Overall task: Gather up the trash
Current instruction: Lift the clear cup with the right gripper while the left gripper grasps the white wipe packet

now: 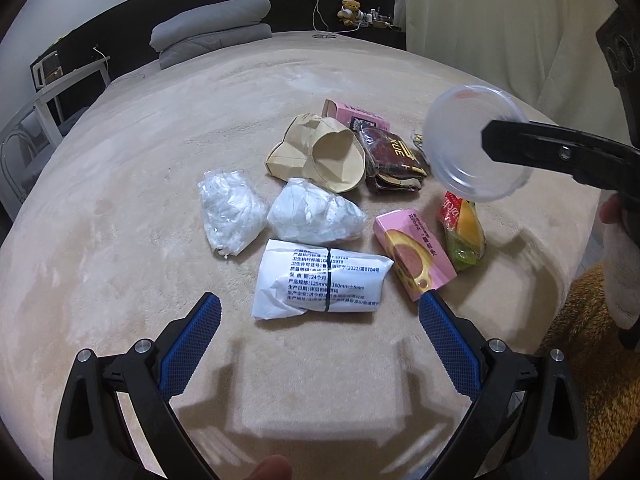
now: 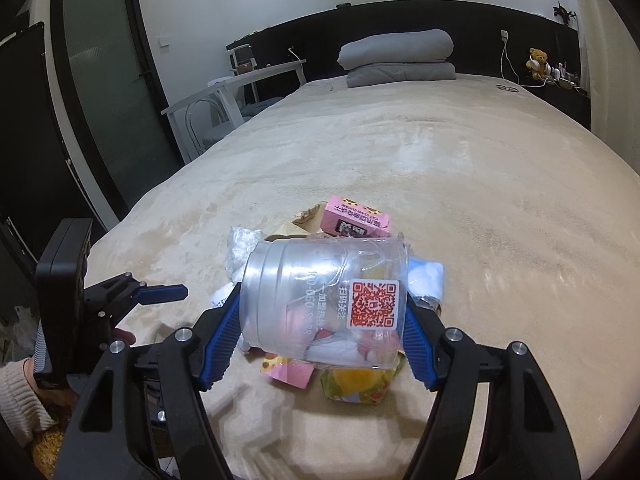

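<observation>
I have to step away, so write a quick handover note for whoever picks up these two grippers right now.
Right gripper: shut on the clear plastic cup with a red QR sticker, held sideways above the pile.
Left gripper: open, empty, hovering just short of the white printed tissue pack.
On the beige blanket: two crumpled white plastic bags, crushed brown paper cup, two pink snack boxes, dark brown wrapper, red-and-yellow wrapper.
Done: cup lifted. Left: bin it, then collect everything else; no bin is in view.
</observation>
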A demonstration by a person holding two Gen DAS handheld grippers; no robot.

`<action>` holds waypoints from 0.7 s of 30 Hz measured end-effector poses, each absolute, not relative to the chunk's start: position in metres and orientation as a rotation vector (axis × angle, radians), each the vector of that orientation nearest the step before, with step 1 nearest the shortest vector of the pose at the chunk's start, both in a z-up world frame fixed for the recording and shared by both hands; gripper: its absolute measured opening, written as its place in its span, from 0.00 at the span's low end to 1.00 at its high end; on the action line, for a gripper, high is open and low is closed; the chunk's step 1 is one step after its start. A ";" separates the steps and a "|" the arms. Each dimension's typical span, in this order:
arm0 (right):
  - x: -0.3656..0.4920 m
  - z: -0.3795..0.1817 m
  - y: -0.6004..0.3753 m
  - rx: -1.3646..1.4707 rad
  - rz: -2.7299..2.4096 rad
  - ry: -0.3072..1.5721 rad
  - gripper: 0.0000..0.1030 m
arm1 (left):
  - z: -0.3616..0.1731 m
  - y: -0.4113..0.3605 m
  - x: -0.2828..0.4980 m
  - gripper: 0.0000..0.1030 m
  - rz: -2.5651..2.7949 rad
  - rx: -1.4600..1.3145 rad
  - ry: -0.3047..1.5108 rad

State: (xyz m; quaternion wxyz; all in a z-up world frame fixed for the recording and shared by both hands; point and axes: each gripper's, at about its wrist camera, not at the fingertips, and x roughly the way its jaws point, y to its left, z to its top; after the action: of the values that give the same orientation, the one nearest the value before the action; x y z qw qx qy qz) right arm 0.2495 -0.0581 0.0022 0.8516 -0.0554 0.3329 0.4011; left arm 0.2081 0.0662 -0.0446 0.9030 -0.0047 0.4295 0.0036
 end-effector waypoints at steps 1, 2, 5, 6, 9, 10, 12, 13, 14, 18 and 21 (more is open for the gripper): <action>0.249 0.002 -0.061 -0.114 0.842 0.704 0.69 | -0.045 0.066 0.212 0.94 0.008 -0.009 0.891; 0.248 0.002 -0.065 -0.113 0.838 0.706 0.69 | -0.046 0.066 0.217 0.94 0.013 -0.007 0.896; 0.247 0.001 -0.076 -0.104 0.829 0.718 0.69 | -0.046 0.069 0.225 0.94 0.048 0.003 0.891; 0.246 0.000 -0.079 -0.101 0.827 0.723 0.69 | -0.046 0.070 0.226 0.94 0.042 -0.009 0.889; 0.244 0.000 -0.089 -0.095 0.823 0.726 0.69 | -0.047 0.071 0.231 0.94 0.058 -0.001 0.893; 0.244 -0.001 -0.092 -0.093 0.821 0.728 0.69 | -0.049 0.071 0.233 0.94 0.058 -0.005 0.901; 0.244 -0.002 -0.098 -0.087 0.816 0.738 0.69 | -0.052 0.075 0.238 0.94 0.039 -0.035 0.925; 0.243 -0.002 -0.100 -0.084 0.816 0.741 0.69 | -0.054 0.076 0.240 0.94 0.035 -0.040 0.930; 0.243 -0.001 -0.101 -0.083 0.814 0.743 0.69 | -0.054 0.075 0.241 0.93 0.028 -0.037 0.931; 0.240 0.000 -0.105 -0.076 0.815 0.747 0.69 | -0.056 0.064 0.243 0.88 0.013 0.007 0.933; 0.239 0.000 -0.105 -0.076 0.819 0.747 0.69 | -0.059 0.061 0.245 0.76 0.007 0.004 0.946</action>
State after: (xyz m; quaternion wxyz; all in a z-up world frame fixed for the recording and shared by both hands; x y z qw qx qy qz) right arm 0.2393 -0.1047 0.0004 0.8496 -0.0362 0.3548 0.3886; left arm 0.2452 0.0611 -0.0591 0.8901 0.0017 0.4557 0.0033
